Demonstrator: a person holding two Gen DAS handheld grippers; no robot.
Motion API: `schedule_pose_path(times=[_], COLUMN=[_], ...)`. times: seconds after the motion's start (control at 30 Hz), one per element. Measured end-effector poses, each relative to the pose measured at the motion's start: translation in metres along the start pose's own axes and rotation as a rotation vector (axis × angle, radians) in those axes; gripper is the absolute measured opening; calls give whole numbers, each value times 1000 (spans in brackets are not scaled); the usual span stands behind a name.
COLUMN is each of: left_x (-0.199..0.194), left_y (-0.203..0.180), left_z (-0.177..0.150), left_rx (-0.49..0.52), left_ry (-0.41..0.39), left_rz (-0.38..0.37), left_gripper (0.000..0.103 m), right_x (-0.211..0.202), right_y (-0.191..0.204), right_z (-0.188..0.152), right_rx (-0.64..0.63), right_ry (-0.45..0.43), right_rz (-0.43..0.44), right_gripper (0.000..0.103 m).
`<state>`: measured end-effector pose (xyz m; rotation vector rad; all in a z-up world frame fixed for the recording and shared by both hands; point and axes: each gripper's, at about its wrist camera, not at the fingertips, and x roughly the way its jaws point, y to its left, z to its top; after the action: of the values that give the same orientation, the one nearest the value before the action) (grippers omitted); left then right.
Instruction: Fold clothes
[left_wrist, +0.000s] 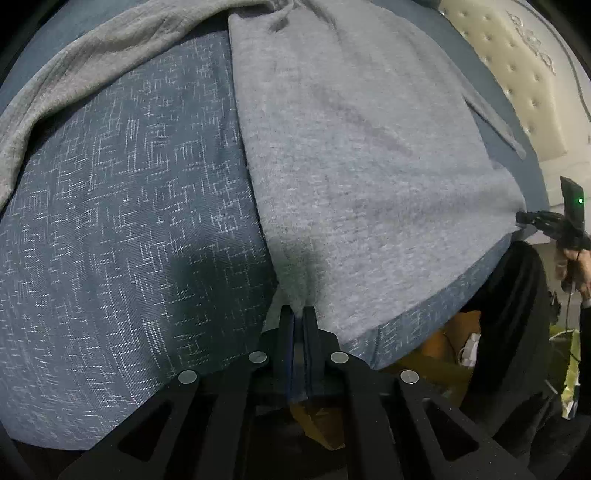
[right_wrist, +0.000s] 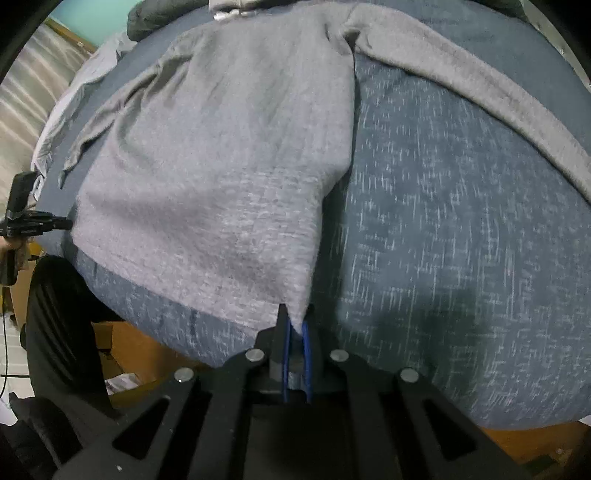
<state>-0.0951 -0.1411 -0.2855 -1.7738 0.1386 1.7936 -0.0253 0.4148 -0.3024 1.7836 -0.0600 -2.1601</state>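
Note:
A grey sweater (left_wrist: 351, 166) lies flat on a blue patterned bed cover (left_wrist: 129, 221), its hem toward me. My left gripper (left_wrist: 298, 310) is shut on the hem's left corner, with the cloth pinched between its fingers. One long sleeve (left_wrist: 74, 81) trails off to the upper left. In the right wrist view the sweater (right_wrist: 221, 166) fills the left half, and my right gripper (right_wrist: 295, 314) is shut on the hem's right corner. Each view shows the other gripper at the opposite corner: the right gripper (left_wrist: 524, 218) and the left gripper (right_wrist: 66, 222).
A cream tufted headboard (left_wrist: 517, 74) stands at the bed's right side. The person's dark trouser leg (right_wrist: 55, 325) is against the bed's near edge, above a brown floor (right_wrist: 140, 350). Dark clothes (right_wrist: 155, 18) and a pale garment (right_wrist: 92, 74) lie at the far end.

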Motion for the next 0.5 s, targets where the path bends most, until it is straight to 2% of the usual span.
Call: schedule_pose_path(times=[0.07, 0.2, 0.3, 0.4, 0.5], left_x=[-12, -43, -55, -67, -72], left_y=[3, 15, 19, 15, 10], left_z=[3, 14, 48, 84, 126], left_rx=[-2, -11, -12, 7, 27], left_ry=[-18, -85, -146, -210, -264], left_rz=[10, 63, 78, 88, 88], left_gripper=[12, 14, 16, 17, 27], right_x=[-12, -35, -47, -55, -56], right_y=[-3, -9, -14, -14, -9], right_z=[4, 16, 41, 75, 111], right_rx=[8, -9, -2, -2, -18], right_ry=[-13, -51, -98, -158, -209], right_rz=[13, 6, -1, -8, -24], right_gripper=[16, 19, 21, 29, 34])
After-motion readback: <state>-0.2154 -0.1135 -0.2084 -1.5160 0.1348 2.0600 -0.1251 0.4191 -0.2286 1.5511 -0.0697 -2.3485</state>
